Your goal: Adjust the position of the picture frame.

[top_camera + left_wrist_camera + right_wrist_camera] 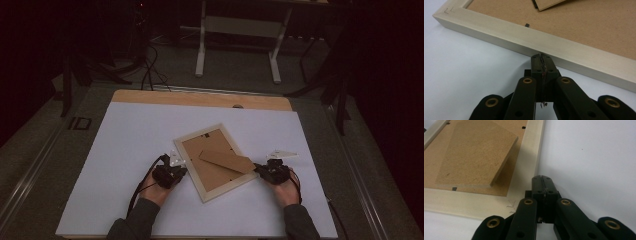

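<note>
Pale wooden picture frame (216,161), face down and skewed, near the middle of the white desk (125,150), somewhat toward the near edge. Brown fibreboard backing inside the rim; a loose fold-out stand (227,161) of the same board lying across it, one end lifted off the backing and reaching toward the frame's right side. Small dark retaining tabs along the inner rim; a faint pencil mark at one corner.

Left gripper (541,55) at the frame's left long edge, jaws clenched on nothing, tips touching or just short of the wood's outer face. Right gripper (541,178) at the near right corner, jaws likewise pressed together and empty, tips just beside the rim, low over the desk.

Step in hand, by the look of it: bracketing the frame from both sides with closed jaws, either to square it up or to steady it before working on the back. Next move likely calls for even pressure from left and right so the frame does not spin, or for opening one pair of jaws to take hold of the stand or a tab.
</note>
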`<state>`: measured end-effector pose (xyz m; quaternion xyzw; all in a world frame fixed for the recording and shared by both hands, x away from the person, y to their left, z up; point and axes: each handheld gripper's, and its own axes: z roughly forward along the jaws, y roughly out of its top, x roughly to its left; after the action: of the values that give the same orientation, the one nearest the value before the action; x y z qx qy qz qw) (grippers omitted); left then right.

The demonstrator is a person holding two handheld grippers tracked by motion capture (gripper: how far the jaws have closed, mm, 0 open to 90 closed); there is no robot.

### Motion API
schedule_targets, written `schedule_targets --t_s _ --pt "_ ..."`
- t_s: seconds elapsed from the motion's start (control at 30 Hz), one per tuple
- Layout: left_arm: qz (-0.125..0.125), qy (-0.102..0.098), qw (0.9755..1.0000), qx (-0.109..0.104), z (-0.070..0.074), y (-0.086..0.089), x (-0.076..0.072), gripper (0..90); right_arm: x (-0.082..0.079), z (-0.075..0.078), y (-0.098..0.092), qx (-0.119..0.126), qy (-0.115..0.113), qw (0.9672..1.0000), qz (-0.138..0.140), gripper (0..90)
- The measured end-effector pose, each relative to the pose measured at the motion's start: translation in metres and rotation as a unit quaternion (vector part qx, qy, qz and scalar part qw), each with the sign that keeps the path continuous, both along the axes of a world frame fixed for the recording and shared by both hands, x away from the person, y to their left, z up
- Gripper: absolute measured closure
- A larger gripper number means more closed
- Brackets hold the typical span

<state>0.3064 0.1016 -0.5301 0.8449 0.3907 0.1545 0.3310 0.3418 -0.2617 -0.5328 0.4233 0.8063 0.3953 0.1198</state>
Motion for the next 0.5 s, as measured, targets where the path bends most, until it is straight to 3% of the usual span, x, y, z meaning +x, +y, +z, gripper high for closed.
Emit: schedule_targets --t_s 0.5 --pt "0.005 0.001 1.0 0.004 0.0017 -0.0047 0.0037 90.0 -0.0009 -0.0005 0.0004 0.008 0.005 0.9999 0.006 90.0"
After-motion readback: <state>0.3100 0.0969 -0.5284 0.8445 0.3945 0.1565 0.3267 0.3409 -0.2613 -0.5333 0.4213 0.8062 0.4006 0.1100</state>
